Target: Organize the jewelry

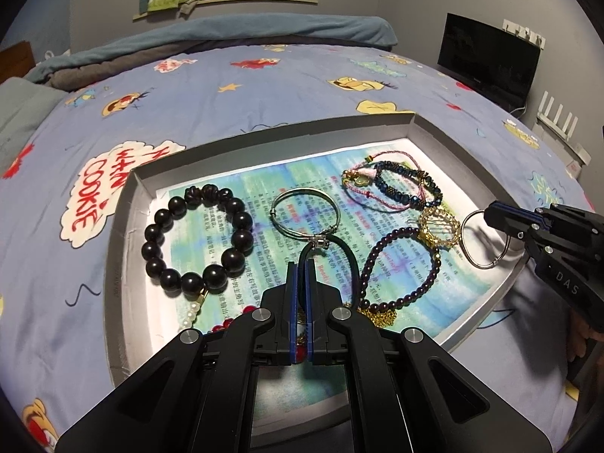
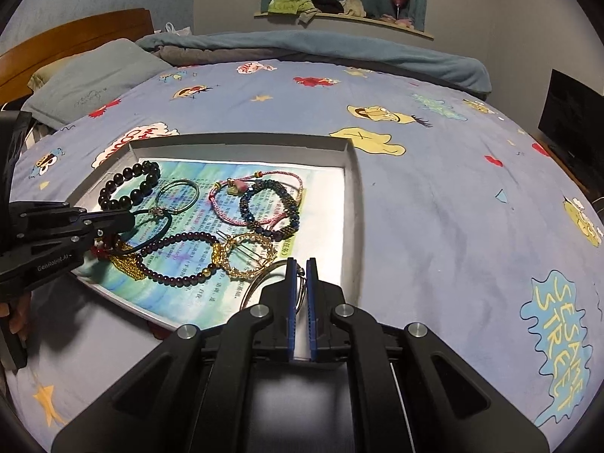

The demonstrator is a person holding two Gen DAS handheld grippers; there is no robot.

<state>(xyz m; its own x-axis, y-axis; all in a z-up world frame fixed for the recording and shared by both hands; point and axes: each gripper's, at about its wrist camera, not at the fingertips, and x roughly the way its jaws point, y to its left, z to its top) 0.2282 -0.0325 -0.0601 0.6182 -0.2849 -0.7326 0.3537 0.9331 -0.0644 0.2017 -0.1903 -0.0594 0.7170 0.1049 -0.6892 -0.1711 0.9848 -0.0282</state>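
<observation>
A shallow grey tray (image 1: 122,234) lined with printed paper lies on the bed and holds several bracelets. My left gripper (image 1: 305,264) is shut on a dark cord bracelet (image 1: 349,256) with a small silver charm, near the tray's front. To the right, my right gripper (image 1: 498,221) is shut on a thin silver bangle (image 1: 466,249) at the tray's right edge. The right wrist view shows that bangle (image 2: 260,275) pinched between the right gripper's (image 2: 301,264) blue pads. The left gripper (image 2: 130,221) is at the left there, with the cord bracelet (image 2: 166,226).
Also in the tray (image 2: 351,188): a black bead bracelet (image 1: 196,241), a silver wire bangle (image 1: 305,211), pink cord (image 1: 362,188), blue bead (image 1: 407,185) and purple bead bracelets (image 1: 396,264), and a gold ring piece (image 1: 439,226). A cartoon bedsheet (image 2: 434,226) surrounds it, with a monitor (image 1: 487,64) at the far right.
</observation>
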